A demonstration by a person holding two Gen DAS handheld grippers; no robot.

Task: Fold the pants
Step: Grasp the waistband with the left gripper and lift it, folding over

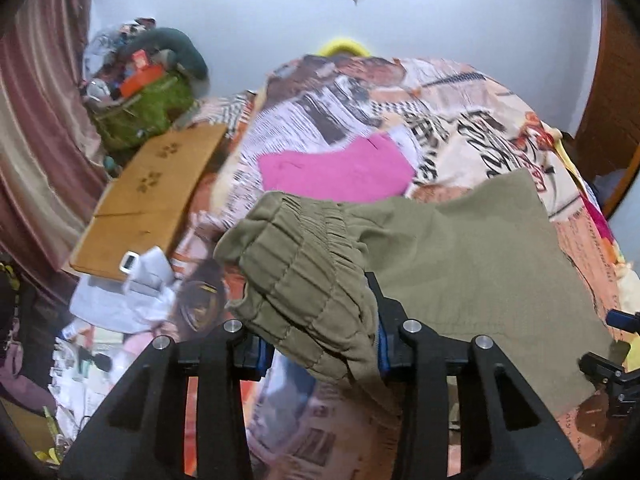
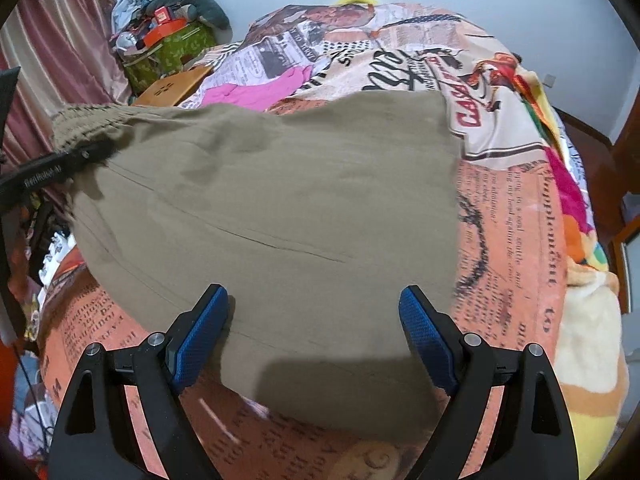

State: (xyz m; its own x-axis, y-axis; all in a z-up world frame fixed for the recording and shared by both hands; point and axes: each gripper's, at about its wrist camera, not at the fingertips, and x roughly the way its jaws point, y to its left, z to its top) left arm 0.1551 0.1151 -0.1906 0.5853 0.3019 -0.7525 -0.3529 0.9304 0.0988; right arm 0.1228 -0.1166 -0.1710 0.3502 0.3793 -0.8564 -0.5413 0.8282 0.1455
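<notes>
I have the left tongs (image 1: 320, 336) clamped on the gathered elastic waistband of the olive-green cotton pants (image 1: 460, 264), lifting that bunched end clear of the bed while the rest of the garment lies spread across the near side of the bed's newspaper-print orange blanket (image 1: 460, 128). I judge I am holding the waist up like this so it can be carried over the flat part for a fold.

My right tongs (image 2: 314, 312) stand wide apart, blue pads (image 2: 200, 336) to either side of the pants' near hem edge, hovering just over the cloth and gripping nothing. To my mind they wait there to pin or pick the lower edge so the fabric does not drag.

The left wrist view shows the ribbed waistband close up, and beyond it a flat bright-pink cloth (image 1: 336, 168) toward the middle of the bed, with a brown cardboard box (image 1: 152, 196) off the bed's left edge. The right wrist view shows what that one hides: the broad smooth panel of the pants (image 2: 260, 208), with a long crease, and the left tool's black arm (image 2: 44, 176) at the raised waist.
</notes>
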